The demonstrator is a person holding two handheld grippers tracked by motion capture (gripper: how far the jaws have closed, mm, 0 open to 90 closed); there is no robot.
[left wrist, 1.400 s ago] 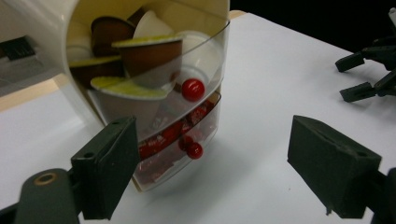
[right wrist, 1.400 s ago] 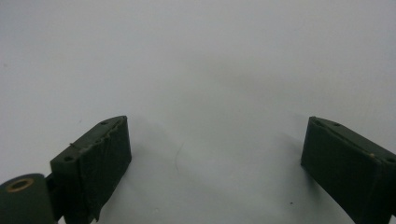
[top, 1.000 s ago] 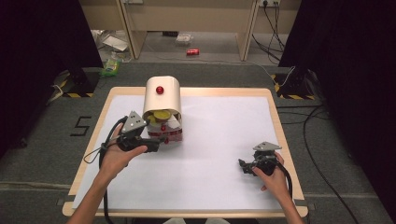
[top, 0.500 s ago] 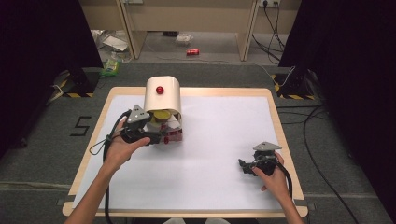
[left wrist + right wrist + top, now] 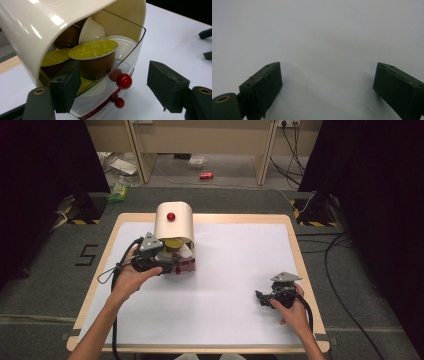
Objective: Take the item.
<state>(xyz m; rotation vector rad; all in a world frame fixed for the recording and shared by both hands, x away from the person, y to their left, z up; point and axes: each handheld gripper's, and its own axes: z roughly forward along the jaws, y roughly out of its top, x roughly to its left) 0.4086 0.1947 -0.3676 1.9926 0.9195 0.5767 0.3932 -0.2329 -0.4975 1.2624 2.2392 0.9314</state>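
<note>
While the left gripper (image 5: 167,266) sits at the open front of the cream capsule holder (image 5: 174,222), its jaws have just been closing, but the pads are not pressing on anything yet. In the left gripper view, one jaw is inside the clear drawer (image 5: 130,60), just beside the brown capsule with the yellow-green lid (image 5: 96,58); the other jaw is outside the drawer, well apart from its wall. The red knob (image 5: 124,81) on the drawer front lies between the two jaws, untouched. More capsules are stacked behind the front one: white ones (image 5: 91,31) and another yellow-lidded one (image 5: 53,57).

The holder stands on the counter (image 5: 240,270) near its far edge, left of centre, with a red button (image 5: 171,216) on its curved top.

The right gripper (image 5: 264,297) rests on the counter well apart from the holder, toward the near right corner. Its jaws are spread wide, with bare white surface between them.
</note>
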